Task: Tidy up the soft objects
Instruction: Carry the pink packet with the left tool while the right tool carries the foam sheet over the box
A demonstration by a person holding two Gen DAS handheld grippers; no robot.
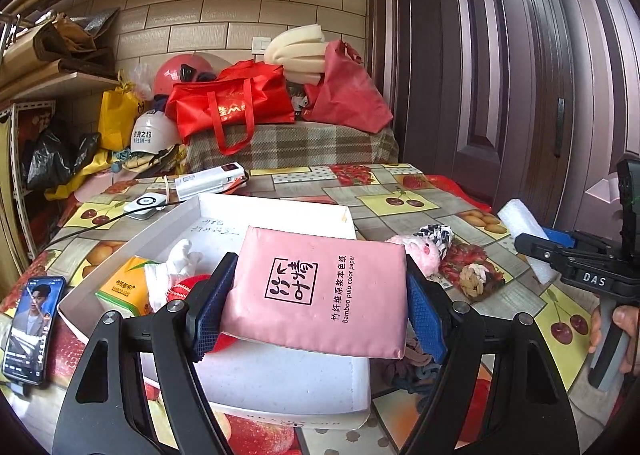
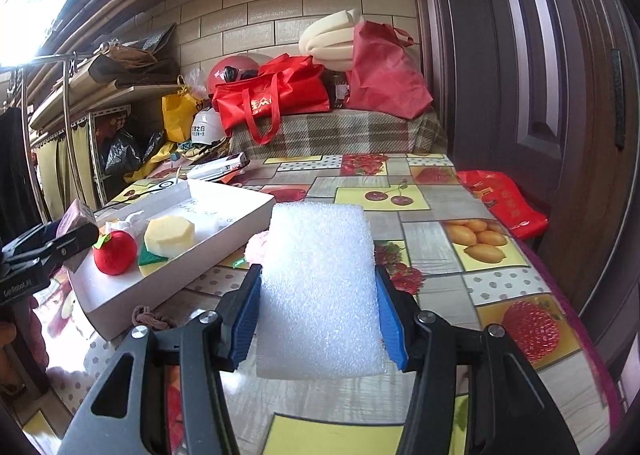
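Tissue pack (image 1: 318, 291) in left tongs (image 1: 316, 295) — foam block (image 2: 318, 287) in right tongs (image 2: 318, 315).

Beyond the fingers lay a fruit-print tablecloth (image 2: 440, 191), with a lit phone (image 1: 34, 329) to their left and red bags (image 1: 232, 103) and helmets (image 1: 154, 133) far ahead against the tiled wall (image 1: 240, 11).

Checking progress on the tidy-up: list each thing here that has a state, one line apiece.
left gripper: shut on the pink tissue pack
pink tissue pack: held above the white tray
right gripper: shut on the white foam block
white foam block: held above the table, outside the tray
white tray: open, partly filled
red plush apple: lying in the tray
yellow sponge: lying in the tray
phone: screen lit
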